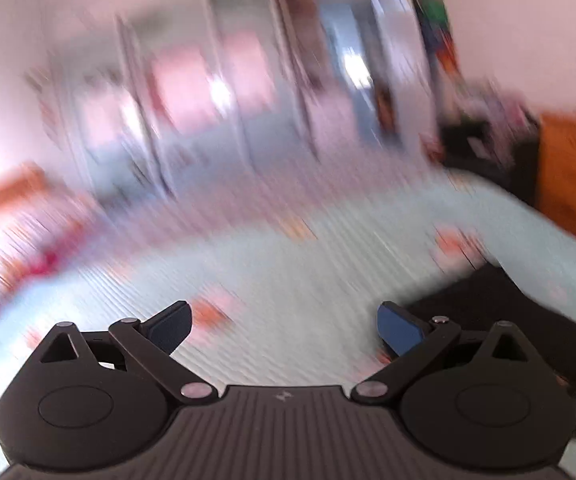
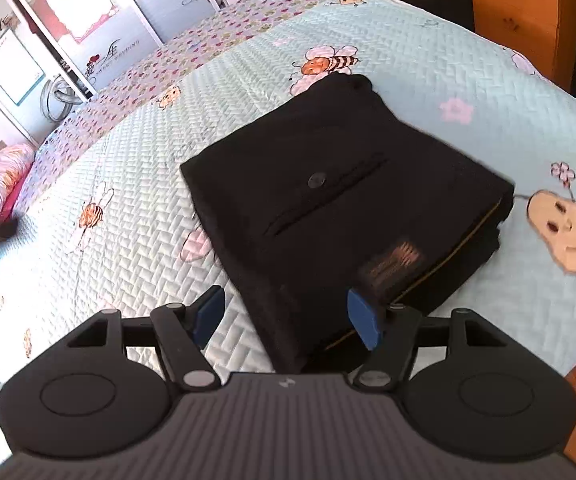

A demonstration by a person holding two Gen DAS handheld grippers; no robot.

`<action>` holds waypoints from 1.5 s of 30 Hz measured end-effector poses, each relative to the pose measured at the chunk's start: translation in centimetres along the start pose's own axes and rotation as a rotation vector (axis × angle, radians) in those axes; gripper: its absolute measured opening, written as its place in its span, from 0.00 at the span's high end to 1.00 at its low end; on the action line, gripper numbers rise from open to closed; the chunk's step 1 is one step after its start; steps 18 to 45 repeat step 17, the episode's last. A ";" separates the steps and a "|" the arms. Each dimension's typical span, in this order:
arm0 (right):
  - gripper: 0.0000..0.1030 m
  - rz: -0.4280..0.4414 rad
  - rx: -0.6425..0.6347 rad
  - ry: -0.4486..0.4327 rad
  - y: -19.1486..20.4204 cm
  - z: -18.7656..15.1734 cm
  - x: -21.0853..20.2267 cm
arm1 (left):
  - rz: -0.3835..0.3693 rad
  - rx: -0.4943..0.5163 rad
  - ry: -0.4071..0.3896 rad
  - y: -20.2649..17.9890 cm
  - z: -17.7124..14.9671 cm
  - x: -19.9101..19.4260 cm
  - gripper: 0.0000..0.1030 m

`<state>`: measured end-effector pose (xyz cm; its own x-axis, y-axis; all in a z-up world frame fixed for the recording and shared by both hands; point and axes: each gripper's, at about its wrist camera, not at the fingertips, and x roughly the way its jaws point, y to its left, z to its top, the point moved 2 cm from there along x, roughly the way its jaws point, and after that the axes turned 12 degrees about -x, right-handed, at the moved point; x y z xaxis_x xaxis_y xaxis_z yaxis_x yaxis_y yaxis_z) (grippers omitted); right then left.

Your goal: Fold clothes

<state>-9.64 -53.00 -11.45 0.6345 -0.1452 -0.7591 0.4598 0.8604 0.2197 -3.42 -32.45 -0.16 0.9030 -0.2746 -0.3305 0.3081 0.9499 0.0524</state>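
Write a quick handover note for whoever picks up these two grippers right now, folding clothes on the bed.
Left hand-held gripper: open, empty, over the quilt; its view is blurred.
Right hand-held gripper: open, holding nothing, jaws at the near corner of the black garment, not pressing it.
Garment: lies on the quilt in a compact, layered rectangle, buttoned pocket facing up.
Done: this piece looks folded.
Left: perhaps tidy the near corner; no other clothes are clearly in view.

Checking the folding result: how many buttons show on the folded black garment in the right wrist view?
1. A single dark button sits at the upper end of the slit pocket on top of the folded black garment. Others may be hidden inside the folds.
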 end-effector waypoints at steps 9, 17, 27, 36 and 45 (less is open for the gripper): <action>0.33 0.053 -0.143 0.010 10.2 -5.2 3.5 | 0.133 -0.202 0.134 13.9 -0.8 0.7 0.00; 0.33 0.090 -0.206 0.094 17.9 -6.0 7.8 | 0.110 -0.444 0.377 24.5 -5.4 7.1 0.00; 0.33 0.090 -0.206 0.094 17.9 -6.0 7.8 | 0.110 -0.444 0.377 24.5 -5.4 7.1 0.00; 0.33 0.090 -0.206 0.094 17.9 -6.0 7.8 | 0.110 -0.444 0.377 24.5 -5.4 7.1 0.00; 0.33 0.090 -0.206 0.094 17.9 -6.0 7.8 | 0.110 -0.444 0.377 24.5 -5.4 7.1 0.00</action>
